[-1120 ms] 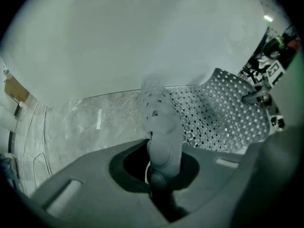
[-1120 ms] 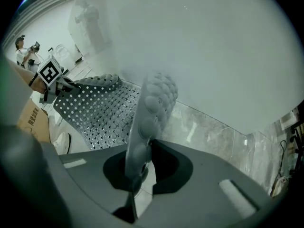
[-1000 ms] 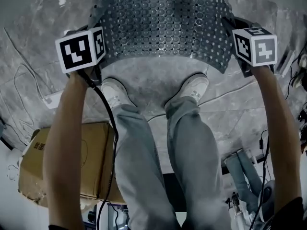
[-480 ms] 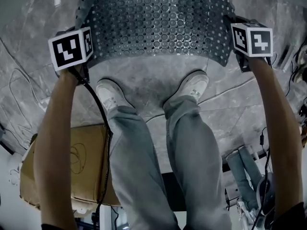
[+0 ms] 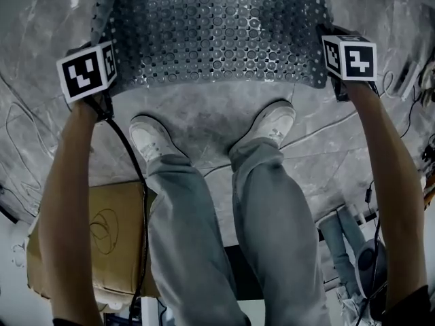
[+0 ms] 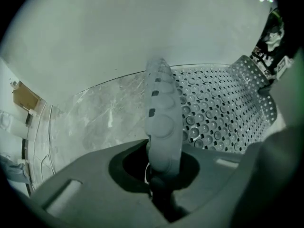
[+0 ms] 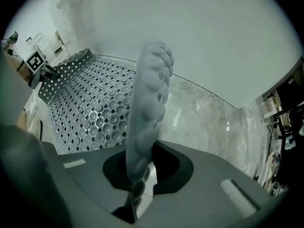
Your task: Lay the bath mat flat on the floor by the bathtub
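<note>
While the grey marble-patterned floor (image 5: 204,124) is filling most of the head view, the grey perforated rubber bath mat with rows of round suction cups (image 5: 217,26) is spreading across the top of that view, ahead of the person's feet. Its near edge is hanging between the two grippers, and it is sagging slightly in the middle. Whether its far edge is touching the floor cannot be told. A brown cardboard box (image 5: 112,236) is sitting on the floor beside the person's left leg. The person's legs in light grey trousers (image 5: 272,216) are standing apart, and the white shoes (image 5: 153,138) are pointing toward the mat, just short of it. The left gripper (image 6: 161,189) is pinching the mat's left near corner, with the jaws pressing together on the thin edge. The right gripper (image 7: 135,194) is pinching the right near corner in the same manner. A black-and-white marker cube (image 5: 86,71) is riding on each gripper. A black cable (image 5: 136,161) is trailing down from the left gripper.
</note>
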